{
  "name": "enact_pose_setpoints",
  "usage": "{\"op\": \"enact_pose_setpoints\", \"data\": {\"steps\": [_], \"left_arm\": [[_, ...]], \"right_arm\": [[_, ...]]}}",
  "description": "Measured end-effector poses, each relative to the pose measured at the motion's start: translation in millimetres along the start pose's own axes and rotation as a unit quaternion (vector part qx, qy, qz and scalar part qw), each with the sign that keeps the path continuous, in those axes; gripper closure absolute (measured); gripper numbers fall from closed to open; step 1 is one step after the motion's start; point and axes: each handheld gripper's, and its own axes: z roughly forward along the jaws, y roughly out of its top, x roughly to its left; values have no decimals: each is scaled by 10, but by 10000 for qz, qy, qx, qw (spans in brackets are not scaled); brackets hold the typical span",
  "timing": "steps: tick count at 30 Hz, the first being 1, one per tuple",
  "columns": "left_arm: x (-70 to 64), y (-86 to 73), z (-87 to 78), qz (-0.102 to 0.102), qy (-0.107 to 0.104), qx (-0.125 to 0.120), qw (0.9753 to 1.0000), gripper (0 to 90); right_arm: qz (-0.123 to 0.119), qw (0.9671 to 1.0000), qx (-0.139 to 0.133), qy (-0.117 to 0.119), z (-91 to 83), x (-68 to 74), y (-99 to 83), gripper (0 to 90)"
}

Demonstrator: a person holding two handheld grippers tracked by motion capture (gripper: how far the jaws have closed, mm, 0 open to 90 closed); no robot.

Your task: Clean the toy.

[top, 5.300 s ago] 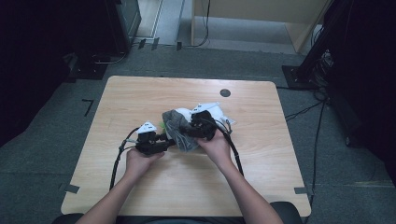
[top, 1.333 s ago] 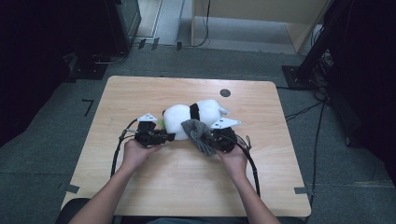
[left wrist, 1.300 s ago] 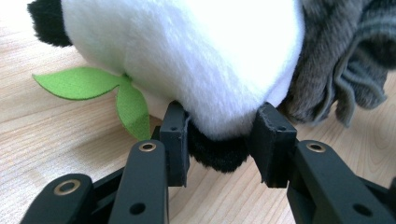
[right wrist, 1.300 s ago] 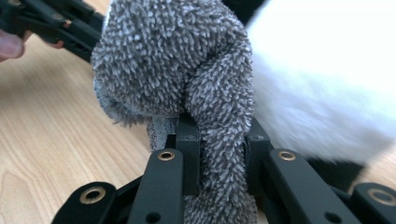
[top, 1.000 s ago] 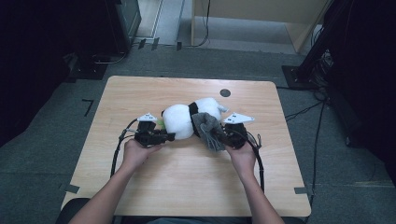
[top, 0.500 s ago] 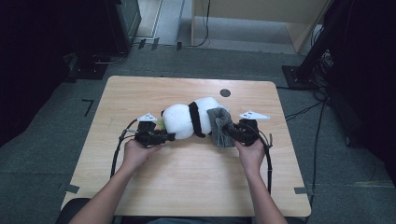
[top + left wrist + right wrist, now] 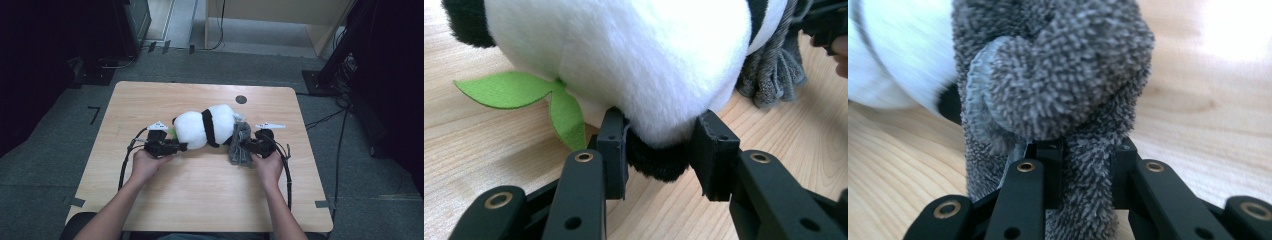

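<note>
Left gripper view: the left gripper (image 7: 663,150) has both jaws closed on a black plush part of the panda toy (image 7: 624,60), with the white body bulging above the pinch. A green felt leaf (image 7: 524,95) projects from the toy at 9 o'clock of the pinch point and lies on the wooden table (image 7: 484,150). The grey towel (image 7: 774,70) hangs at 2 o'clock, beyond the white body.

Right gripper view: the right gripper (image 7: 1087,165) has its jaws narrowed onto a fold of the grey towel (image 7: 1058,75), which bunches upward from the jaws toward 12 o'clock. The white plush of the panda toy (image 7: 893,65) sits at 10 o'clock, touching the towel.

High view: the left gripper (image 7: 176,147) is at 8 o'clock of the panda toy (image 7: 205,125), in contact with its end. The right gripper (image 7: 244,147) is at 4 o'clock of the toy, with the grey towel (image 7: 240,145) draped between it and the toy. The toy lies on its side near the centre of the table (image 7: 200,200). A dark round mark (image 7: 241,99) lies on the table top at 1 o'clock of the toy. Each gripper is held in one hand of the person, forearms entering from 6 o'clock.
</note>
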Motion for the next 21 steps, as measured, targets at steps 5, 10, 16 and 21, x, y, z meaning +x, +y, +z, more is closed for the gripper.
{"op": "enact_pose_setpoints", "data": {"steps": [5, 10, 16, 21], "left_arm": [[11, 0, -8, -20, -3, 0, 10000, 625], [11, -3, -9, -30, -9, 1, 10000, 625], [10, -4, -9, -22, -1, 6, 10000, 625], [14, -4, -8, -22, -9, -6, 10000, 625]], "right_arm": [[72, 9993, 344, -125, 75, -59, -22, 754], [144, 9995, 255, -122, -27, -86, 29, 755], [206, 9993, -315, -83, -303, -104, 133, 759], [-15, 9969, -770, 152, -547, 66, 285, 765]]}}
